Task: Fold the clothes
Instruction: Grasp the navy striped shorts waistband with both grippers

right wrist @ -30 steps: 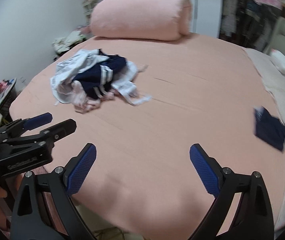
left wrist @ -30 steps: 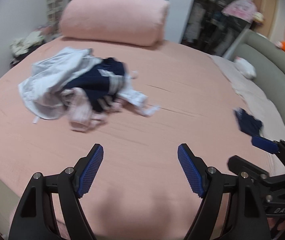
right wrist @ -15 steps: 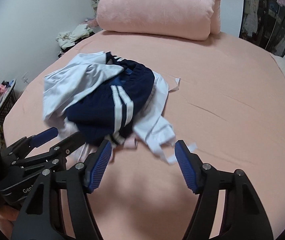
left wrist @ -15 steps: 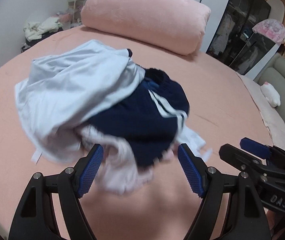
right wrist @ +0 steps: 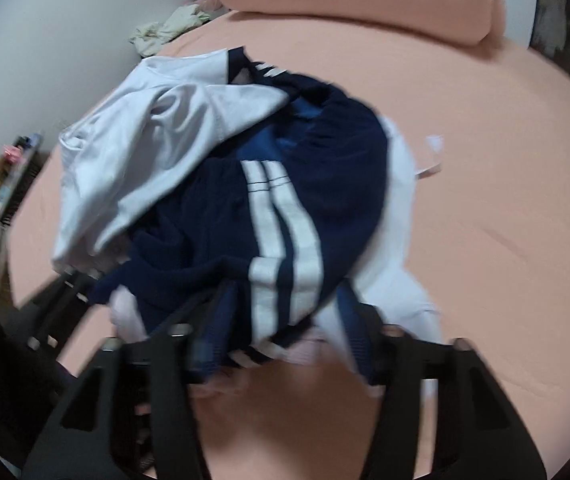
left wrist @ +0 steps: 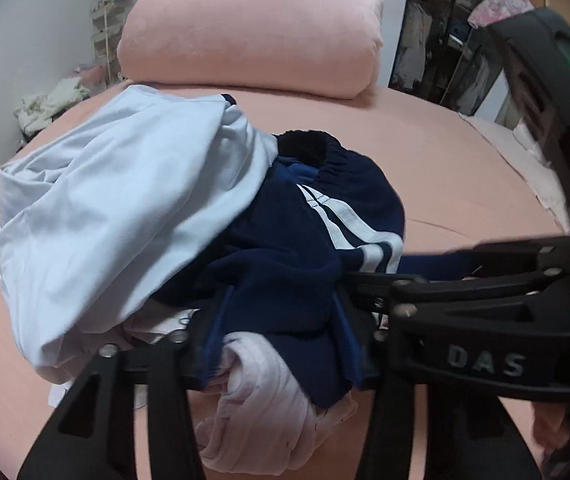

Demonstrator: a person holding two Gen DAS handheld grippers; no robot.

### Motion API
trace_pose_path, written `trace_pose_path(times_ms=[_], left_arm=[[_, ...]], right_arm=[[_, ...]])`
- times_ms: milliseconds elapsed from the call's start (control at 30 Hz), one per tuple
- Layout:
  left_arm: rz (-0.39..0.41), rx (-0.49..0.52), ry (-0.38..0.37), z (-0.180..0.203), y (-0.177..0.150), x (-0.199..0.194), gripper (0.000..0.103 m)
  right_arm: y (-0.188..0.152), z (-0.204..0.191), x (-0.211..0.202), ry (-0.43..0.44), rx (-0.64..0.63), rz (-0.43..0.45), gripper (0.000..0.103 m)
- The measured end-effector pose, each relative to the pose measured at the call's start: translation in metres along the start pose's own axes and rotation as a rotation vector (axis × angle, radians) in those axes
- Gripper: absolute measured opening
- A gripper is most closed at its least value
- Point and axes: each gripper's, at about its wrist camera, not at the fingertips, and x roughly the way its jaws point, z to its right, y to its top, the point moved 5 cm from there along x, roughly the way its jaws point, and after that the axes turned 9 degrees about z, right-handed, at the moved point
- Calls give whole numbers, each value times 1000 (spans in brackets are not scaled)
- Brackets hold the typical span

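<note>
Gripping navy shorts (left wrist: 285, 248): both hand-held grippers, left (left wrist: 281, 344), right (right wrist: 285, 320); white shirt (left wrist: 117, 208) overlapping.

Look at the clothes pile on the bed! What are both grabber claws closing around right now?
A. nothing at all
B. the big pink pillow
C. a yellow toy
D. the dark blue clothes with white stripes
D: the left gripper and the right gripper each have folds of the navy striped garment between their blue pads, not the pink pillow.

A pink bolster pillow (left wrist: 251, 36) lies across the far end of the pink bed (left wrist: 465, 184).
</note>
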Motion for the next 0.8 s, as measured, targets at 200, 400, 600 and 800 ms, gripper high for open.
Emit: trace_pose_path(times_ms=[200, 400, 600, 800], left_arm=[[27, 12, -23, 5, 17, -10, 18], [31, 27, -43, 17, 19, -22, 13], [22, 25, -67, 25, 8, -49, 9], [2, -32, -92, 12, -6, -57, 6]], right_arm=[[2, -14, -31, -10, -67, 87, 5], [-1, -12, -63, -29, -81, 112, 3], [-18, -8, -96, -30, -61, 137, 1], [-32, -10, -118, 13, -38, 146, 1]])
